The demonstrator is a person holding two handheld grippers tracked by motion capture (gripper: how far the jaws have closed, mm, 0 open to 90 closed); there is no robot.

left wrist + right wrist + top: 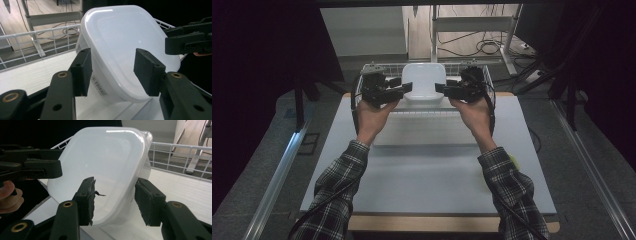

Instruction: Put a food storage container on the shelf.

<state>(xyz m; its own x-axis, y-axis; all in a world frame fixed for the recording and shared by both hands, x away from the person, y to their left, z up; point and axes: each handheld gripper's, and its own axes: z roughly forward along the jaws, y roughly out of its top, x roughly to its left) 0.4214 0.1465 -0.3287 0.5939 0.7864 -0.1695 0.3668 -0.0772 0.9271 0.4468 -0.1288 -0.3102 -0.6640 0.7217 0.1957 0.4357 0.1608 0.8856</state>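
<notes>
A white plastic container with a lid (423, 80) stands tilted on its edge inside a wire basket (486, 74) at the far side of the table. My left gripper (404, 89) reaches it from the left and my right gripper (439, 89) from the right. In the left gripper view the jaws (113, 67) straddle the container's rim (120, 50), one pad by the barcode side and one before the lid, and they stand apart from it. In the right gripper view the gripper (115, 192) likewise straddles the opposite rim of the container (110, 162) without pressing.
The basket sits on a white table (427, 170) with its near part bare. Behind the basket stand a metal shelf frame (472, 22) and cables on the floor (487, 46). Metal rails (274, 180) run along both sides of the table.
</notes>
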